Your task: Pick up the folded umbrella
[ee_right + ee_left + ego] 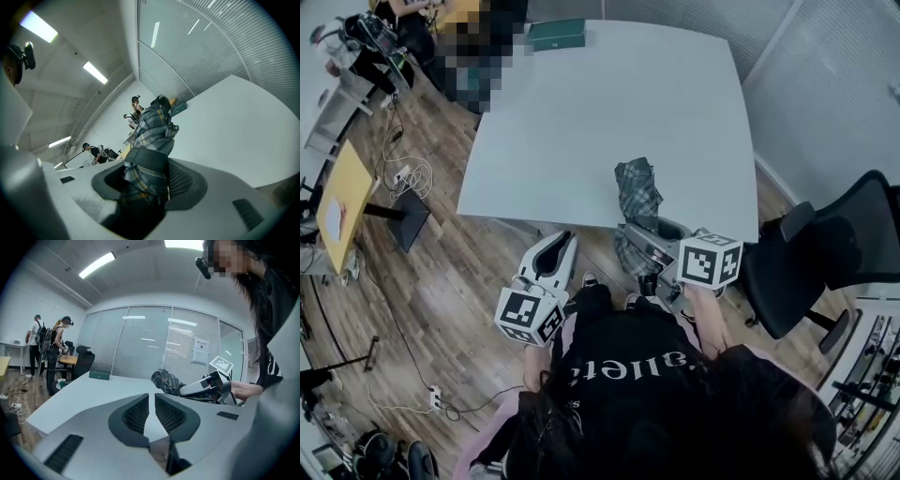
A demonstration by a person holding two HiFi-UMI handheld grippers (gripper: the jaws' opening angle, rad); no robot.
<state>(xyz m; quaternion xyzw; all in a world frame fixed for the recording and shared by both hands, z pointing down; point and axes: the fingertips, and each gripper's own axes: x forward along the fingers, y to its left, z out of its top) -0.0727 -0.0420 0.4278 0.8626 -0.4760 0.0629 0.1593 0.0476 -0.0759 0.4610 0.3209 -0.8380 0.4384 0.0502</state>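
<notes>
Plaid cloth of the folded umbrella (152,126) clamped between the pads of the right gripper (149,176), gripped around 1 end. Long axis pointing straight ahead of those jaws, out across the near edge of the white table (609,112). Hard to say whether resting on the top or already clear. Left gripper (151,401) empty, jaws drawn almost together, alongside on the left, farther from the umbrella. Likely just a lift remaining.
</notes>
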